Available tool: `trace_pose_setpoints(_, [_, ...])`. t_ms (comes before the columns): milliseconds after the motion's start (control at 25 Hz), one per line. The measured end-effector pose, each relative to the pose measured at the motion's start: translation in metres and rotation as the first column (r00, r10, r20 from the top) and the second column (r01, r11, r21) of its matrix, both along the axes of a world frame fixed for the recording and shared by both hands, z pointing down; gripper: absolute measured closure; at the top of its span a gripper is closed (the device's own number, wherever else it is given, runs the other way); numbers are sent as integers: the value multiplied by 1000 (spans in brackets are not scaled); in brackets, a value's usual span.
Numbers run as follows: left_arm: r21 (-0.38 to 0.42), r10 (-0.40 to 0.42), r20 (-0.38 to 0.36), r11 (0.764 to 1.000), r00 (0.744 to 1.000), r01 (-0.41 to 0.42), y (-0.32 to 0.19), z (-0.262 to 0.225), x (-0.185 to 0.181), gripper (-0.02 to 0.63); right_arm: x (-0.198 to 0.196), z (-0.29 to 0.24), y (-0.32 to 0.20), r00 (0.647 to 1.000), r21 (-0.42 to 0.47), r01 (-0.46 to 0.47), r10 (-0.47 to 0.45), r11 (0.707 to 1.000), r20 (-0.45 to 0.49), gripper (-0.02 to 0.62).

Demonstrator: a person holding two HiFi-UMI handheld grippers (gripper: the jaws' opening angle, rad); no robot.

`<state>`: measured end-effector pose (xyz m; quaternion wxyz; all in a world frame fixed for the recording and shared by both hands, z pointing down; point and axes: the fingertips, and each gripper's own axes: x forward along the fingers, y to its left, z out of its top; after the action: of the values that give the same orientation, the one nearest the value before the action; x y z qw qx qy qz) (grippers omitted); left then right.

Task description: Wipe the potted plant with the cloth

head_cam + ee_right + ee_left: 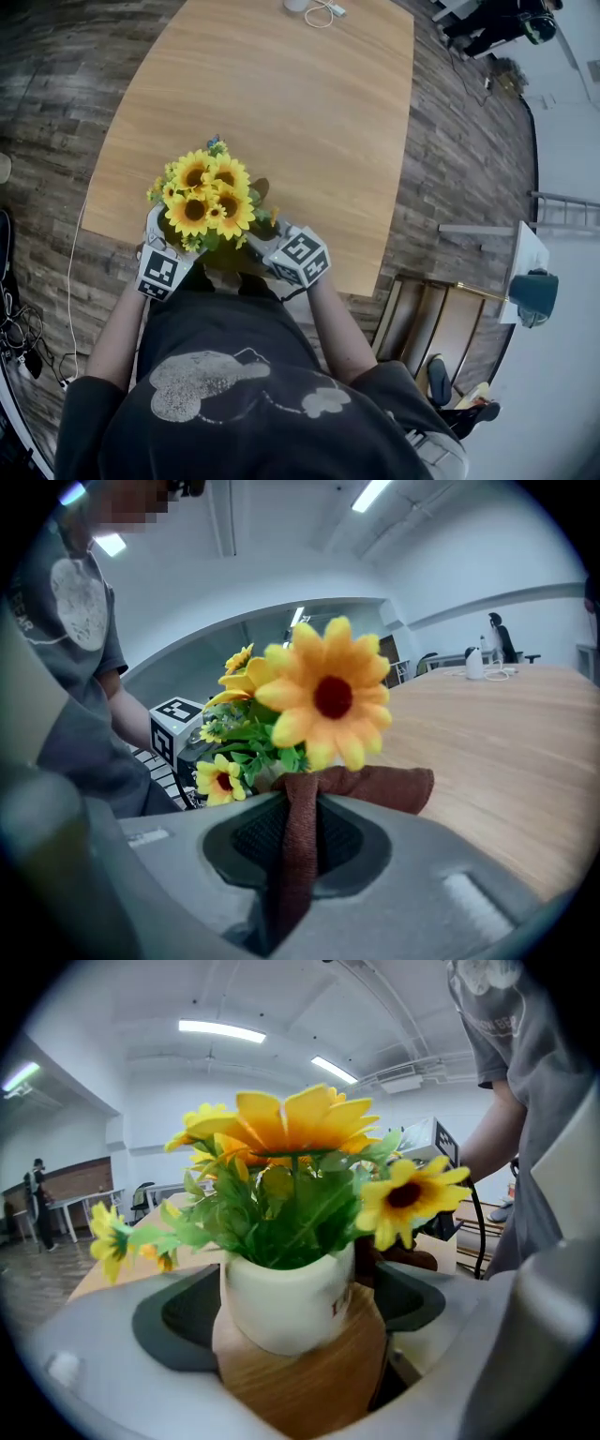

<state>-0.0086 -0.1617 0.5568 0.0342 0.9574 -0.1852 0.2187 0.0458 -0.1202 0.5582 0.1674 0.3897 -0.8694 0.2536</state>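
Left gripper [295,1314] released, astride potted plant [281,1204]; right gripper [298,844] clenches brown cloth [375,787] beside it. White cable [323,14] far across tabletop [319,122]. Red lettering [340,1306] on pot [277,1302] unreadable.

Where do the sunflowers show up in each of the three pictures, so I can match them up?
Head view: the sunflowers sit left of centre, at the table's near edge.
Left gripper view: centre, rising from the white pot.
Right gripper view: centre, just beyond the brown cloth pinched in the right tongs.
Shared landmark: the wooden table, seen in all three views.
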Motion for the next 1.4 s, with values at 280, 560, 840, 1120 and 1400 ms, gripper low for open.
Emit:
trace_pose_setpoints(280, [-68, -241, -39, 969, 970, 238, 25, -3, -13, 60, -19, -1, 16, 986, 8, 165, -165, 986, -18, 548])
trace_pose_setpoints(560, [-36, -453, -74, 892, 889, 451, 9, -14, -2, 32, 26, -16, 12, 996, 52, 78, -80, 996, 43, 548])
trace_pose_setpoints(840, [54, -667, -46, 742, 744, 668, -15, -9, 3, -6, 114, -25, 22, 997, 66, -62, 59, 996, 52, 548])
trace_pose_setpoints(1120, [90, -765, -34, 639, 644, 764, -31, -6, -2, 3, 132, -26, 31, 997, 69, -64, 61, 996, 47, 548])
trace_pose_setpoints(1400, [101, -764, -59, 636, 642, 765, -36, -6, -3, 18, 115, -24, 23, 998, 71, -20, 16, 997, 59, 548])
